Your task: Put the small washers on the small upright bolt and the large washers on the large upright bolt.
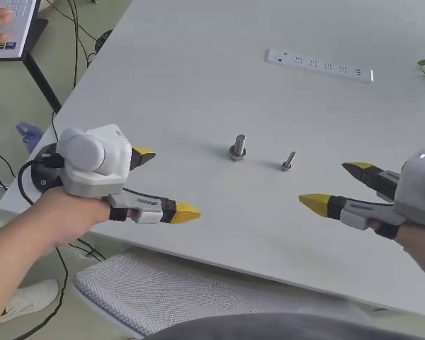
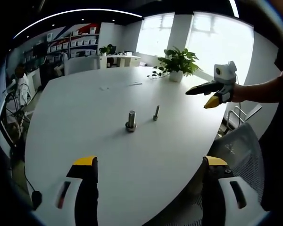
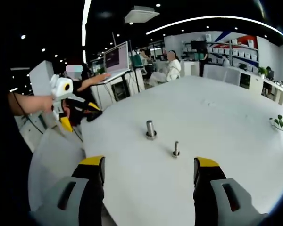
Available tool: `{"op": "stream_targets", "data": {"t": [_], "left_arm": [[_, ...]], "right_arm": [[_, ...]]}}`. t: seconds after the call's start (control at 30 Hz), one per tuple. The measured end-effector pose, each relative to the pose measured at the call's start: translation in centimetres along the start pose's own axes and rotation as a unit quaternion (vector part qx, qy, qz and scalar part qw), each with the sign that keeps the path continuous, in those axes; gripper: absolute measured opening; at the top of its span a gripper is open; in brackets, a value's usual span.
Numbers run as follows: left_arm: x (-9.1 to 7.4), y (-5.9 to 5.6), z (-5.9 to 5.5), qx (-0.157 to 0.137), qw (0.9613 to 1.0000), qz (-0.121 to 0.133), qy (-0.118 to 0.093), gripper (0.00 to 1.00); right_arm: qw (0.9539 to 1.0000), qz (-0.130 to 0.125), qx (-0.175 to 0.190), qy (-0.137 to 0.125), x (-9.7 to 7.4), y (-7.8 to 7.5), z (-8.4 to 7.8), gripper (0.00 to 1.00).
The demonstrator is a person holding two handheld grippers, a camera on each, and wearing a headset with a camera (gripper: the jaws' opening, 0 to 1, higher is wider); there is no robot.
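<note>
Two bolts stand upright on the white table (image 1: 198,85): the large bolt (image 1: 238,147) with a wider base, and the small bolt (image 1: 288,161) just to its right. My left gripper (image 1: 164,183) hovers open at the table's near left edge, short of the bolts, with nothing between its yellow fingertips. My right gripper (image 1: 335,185) hovers open on the near right, also holding nothing. The left gripper view shows the large bolt (image 2: 131,121), the small bolt (image 2: 156,112) and the right gripper (image 2: 201,97). The right gripper view shows the large bolt (image 3: 151,129), the small bolt (image 3: 176,149) and the left gripper (image 3: 80,116).
A white power strip (image 1: 319,65) lies at the far side of the table. A laptop (image 1: 7,28) sits on a desk at upper left, cables run on the floor, and a grey chair (image 1: 198,290) stands under the near edge. A potted plant (image 2: 179,61) stands at the table's end.
</note>
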State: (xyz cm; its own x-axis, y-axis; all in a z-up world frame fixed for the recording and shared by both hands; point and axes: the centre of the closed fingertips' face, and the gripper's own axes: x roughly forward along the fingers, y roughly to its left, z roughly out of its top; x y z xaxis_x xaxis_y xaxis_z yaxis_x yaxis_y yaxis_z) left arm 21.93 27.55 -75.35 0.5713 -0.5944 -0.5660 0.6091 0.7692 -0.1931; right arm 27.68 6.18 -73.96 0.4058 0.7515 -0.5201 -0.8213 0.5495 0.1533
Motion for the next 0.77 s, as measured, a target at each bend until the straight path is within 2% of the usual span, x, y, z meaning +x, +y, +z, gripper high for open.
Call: {"op": "stream_targets", "data": {"t": [0.3, 0.47, 0.57, 0.77], "left_arm": [[0.0, -0.2, -0.5, -0.006, 1.0000, 0.001, -0.001, 0.92], [-0.2, -0.2, -0.1, -0.012, 0.9999, -0.001, -0.011, 0.93], [-0.1, -0.2, 0.0, -0.009, 0.9999, 0.001, -0.011, 0.93], [0.0, -0.2, 0.3, -0.005, 0.9999, 0.001, -0.014, 0.93]], "right_arm": [[1.0000, 0.005, -0.001, 0.000, -0.3, 1.1, -2.2, 0.86], [1.0000, 0.002, -0.005, -0.004, -0.4, 1.4, -2.7, 0.91], [0.9998, -0.005, -0.016, -0.008, -0.5, 1.5, -2.7, 0.99], [0.9999, 0.002, -0.016, -0.002, -0.6, 2.2, -3.5, 1.00]]}}
